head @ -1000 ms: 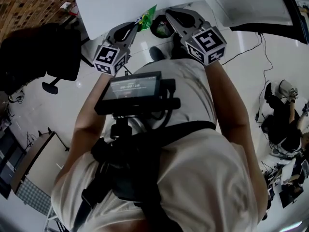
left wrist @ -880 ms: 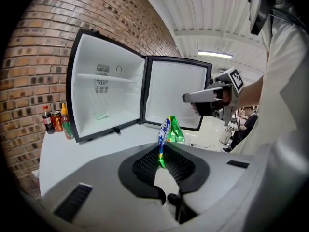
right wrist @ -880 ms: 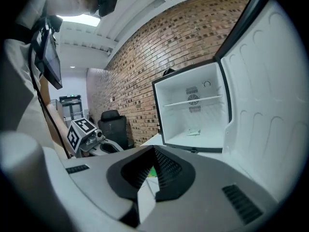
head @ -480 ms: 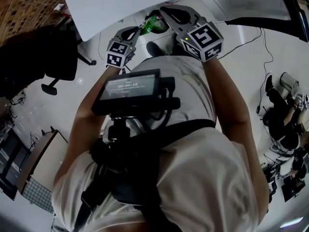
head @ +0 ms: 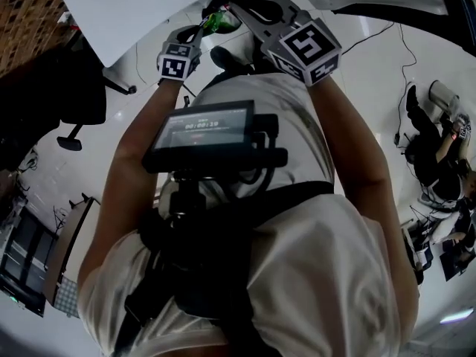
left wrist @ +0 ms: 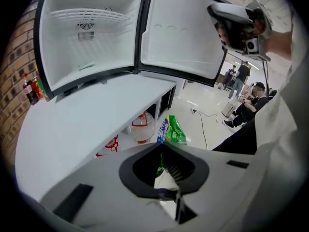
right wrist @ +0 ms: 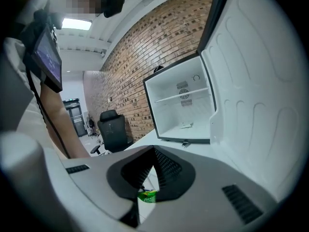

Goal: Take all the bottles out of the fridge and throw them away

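My left gripper (head: 201, 30) points down at the floor beside the white table (left wrist: 72, 129). It is shut on a green bottle (left wrist: 171, 129) with a blue and green label, which sticks out past its tips (head: 216, 22). Its jaws have just been closing a little further on the bottle. To its right, my right gripper (head: 233, 6) is held about level with its jaws together and nothing between them. It also shows in the left gripper view (left wrist: 239, 25). The small fridge (left wrist: 87, 37) stands open on the table, its inside bare, its door (left wrist: 178, 33) swung wide.
Clear containers with red labels (left wrist: 141, 128) sit under the table. Red-labelled bottles (left wrist: 31, 88) stand by the brick wall. A black office chair (head: 74, 95) is at the left. Cables (left wrist: 203, 124) lie on the floor, and people (left wrist: 248, 105) are farther off.
My left gripper has gone down and away toward the floor by the table, taking the green bottle with it. The right gripper has shifted only slightly.
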A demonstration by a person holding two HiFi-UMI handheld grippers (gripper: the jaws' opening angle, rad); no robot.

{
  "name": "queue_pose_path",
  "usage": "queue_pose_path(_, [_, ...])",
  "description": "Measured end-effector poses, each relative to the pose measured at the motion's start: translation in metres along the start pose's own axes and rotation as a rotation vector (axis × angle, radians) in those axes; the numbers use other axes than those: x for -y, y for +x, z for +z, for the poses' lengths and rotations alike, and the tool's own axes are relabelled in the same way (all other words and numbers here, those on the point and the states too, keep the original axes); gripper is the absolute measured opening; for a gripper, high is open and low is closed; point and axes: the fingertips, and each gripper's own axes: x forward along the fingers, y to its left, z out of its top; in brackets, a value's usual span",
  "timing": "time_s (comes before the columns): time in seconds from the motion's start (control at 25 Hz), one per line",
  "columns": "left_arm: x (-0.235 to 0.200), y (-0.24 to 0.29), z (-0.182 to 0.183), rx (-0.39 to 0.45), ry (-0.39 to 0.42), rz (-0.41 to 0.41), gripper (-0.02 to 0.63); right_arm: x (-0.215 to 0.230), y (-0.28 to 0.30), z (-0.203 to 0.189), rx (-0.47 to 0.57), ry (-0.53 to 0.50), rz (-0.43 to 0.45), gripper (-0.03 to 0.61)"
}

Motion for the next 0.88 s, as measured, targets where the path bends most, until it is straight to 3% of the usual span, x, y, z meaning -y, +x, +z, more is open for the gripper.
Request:
queue_pose_path(0.4, [-0.014, 0.015, 0.009, -0.006, -0.004, 0.040, 0.038, 0.005, 0.002, -0.001, -0.030, 0.021, -0.003, -0.008])
queue_pose_path(0.56, [-0.015, 0.015, 0.012, 0.010, -0.032, 0.047, 0.121, 0.002, -0.002, -0.004, -0.028, 0.022, -0.011, -0.008])
queue_pose_path(0.88, [-0.008, 0.008, 0.009, 0.015, -0.020, 0.038, 0.126, 0.004, -0.004, -0.007, -0.027, 0.033, -0.025, -0.008])
